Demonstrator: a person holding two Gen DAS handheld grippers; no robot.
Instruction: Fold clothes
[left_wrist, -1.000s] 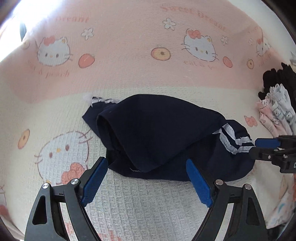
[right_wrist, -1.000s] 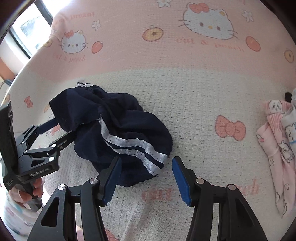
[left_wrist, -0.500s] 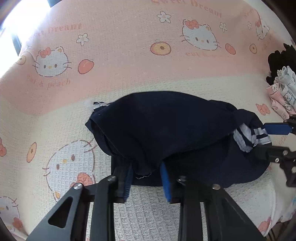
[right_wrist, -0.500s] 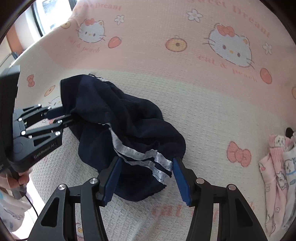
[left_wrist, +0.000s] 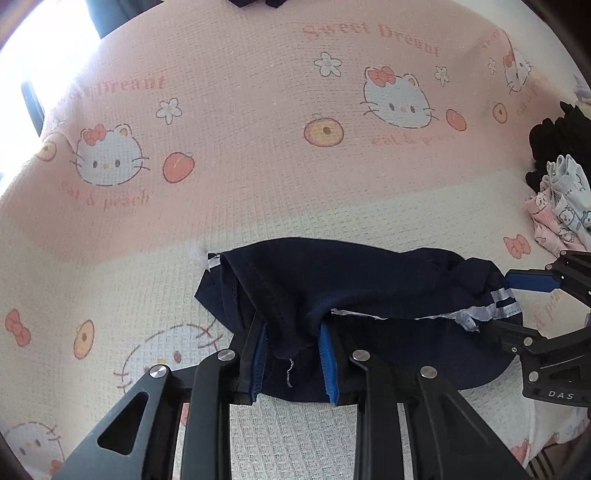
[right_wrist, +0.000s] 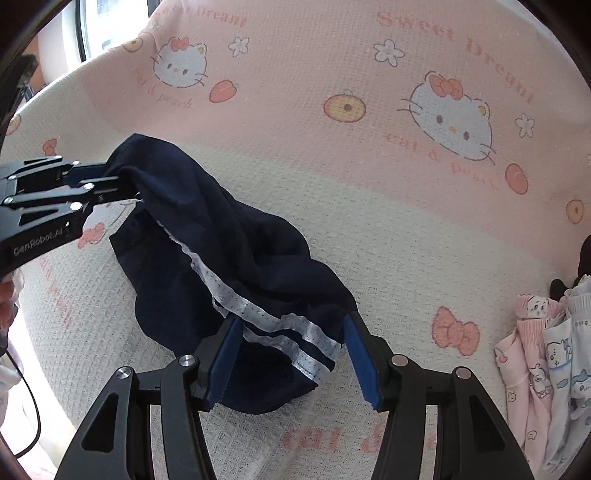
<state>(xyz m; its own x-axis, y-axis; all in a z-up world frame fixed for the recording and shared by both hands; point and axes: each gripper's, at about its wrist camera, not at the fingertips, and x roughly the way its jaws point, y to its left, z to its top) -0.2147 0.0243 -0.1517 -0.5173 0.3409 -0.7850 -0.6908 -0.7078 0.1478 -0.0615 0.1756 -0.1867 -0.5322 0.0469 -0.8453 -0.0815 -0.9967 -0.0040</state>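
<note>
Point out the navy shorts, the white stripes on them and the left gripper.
navy shorts (right_wrist: 236, 236): right wrist view, upper dark fabric fold.
white stripes (right_wrist: 280, 325): right wrist view, upper stripe band.
left gripper (left_wrist: 291, 354): left wrist view, between the tips, shut on the fabric.

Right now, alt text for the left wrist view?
The left gripper has its jaws clamped on a navy garment with white stripes, on a pink cartoon-cat blanket. The right gripper is at the garment's right end.

The left gripper (left_wrist: 291, 354) has just closed, pinching dark cloth. The right gripper (right_wrist: 291, 354) stands wide, pads straddling fabric without pressing.
</note>
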